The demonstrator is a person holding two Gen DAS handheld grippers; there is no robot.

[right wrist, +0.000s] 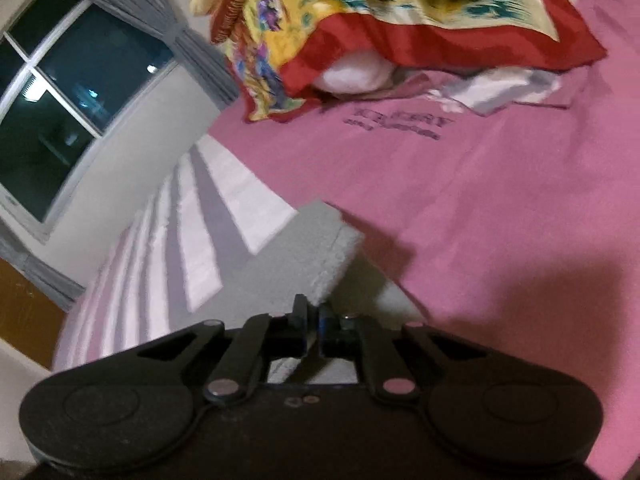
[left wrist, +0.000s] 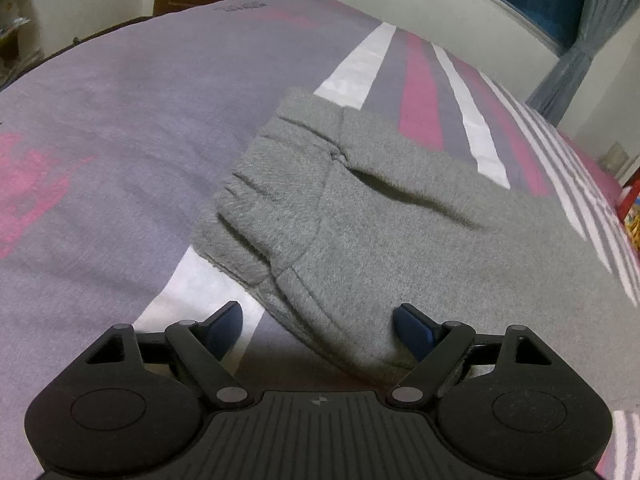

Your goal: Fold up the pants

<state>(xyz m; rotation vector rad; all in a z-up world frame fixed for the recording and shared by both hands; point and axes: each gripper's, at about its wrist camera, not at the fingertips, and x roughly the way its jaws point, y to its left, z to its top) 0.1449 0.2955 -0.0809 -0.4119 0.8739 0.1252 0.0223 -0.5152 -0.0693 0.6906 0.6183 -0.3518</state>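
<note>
- Left tongs (left wrist: 318, 330) stand wide over the near edge of the grey pants (left wrist: 360, 216), which lie folded into a thick bundle on the striped bedsheet (left wrist: 120, 120); one blue pad (left wrist: 228, 322) hangs over bare sheet, the other pad (left wrist: 414, 330) sits over or against the grey cloth, and I cannot tell whether it touches.
- From this view I judge the risk to be a partial bite: if I close from here, the tongs may catch only the top layer at the hem, and lifting would peel the bundle open instead of carrying it.
- Elastic waistband (left wrist: 236, 204) lies bunched on the left side of the bundle, so a pull toward me could drag it out of line.
- No container shows in this view; nothing holds the pants but the bed.
- Right tongs (right wrist: 314, 316) are drawn together, pads nearly meeting, just above the corner of the pants (right wrist: 320, 248); no cloth shows between the pads, though the picture is blurred, so I take them as empty.
- Risk here, as I judge it: with this side closed on nothing, the far end of the bundle is loose, and any tug from the left could swing or unfold it.
- Bright patterned cloth (right wrist: 400, 12) and a white pillow (right wrist: 352, 72) lie well apart at the head of the bed, near enough to snag a wide sweep.
- No box, basket or drawer appears in this view either.
</note>
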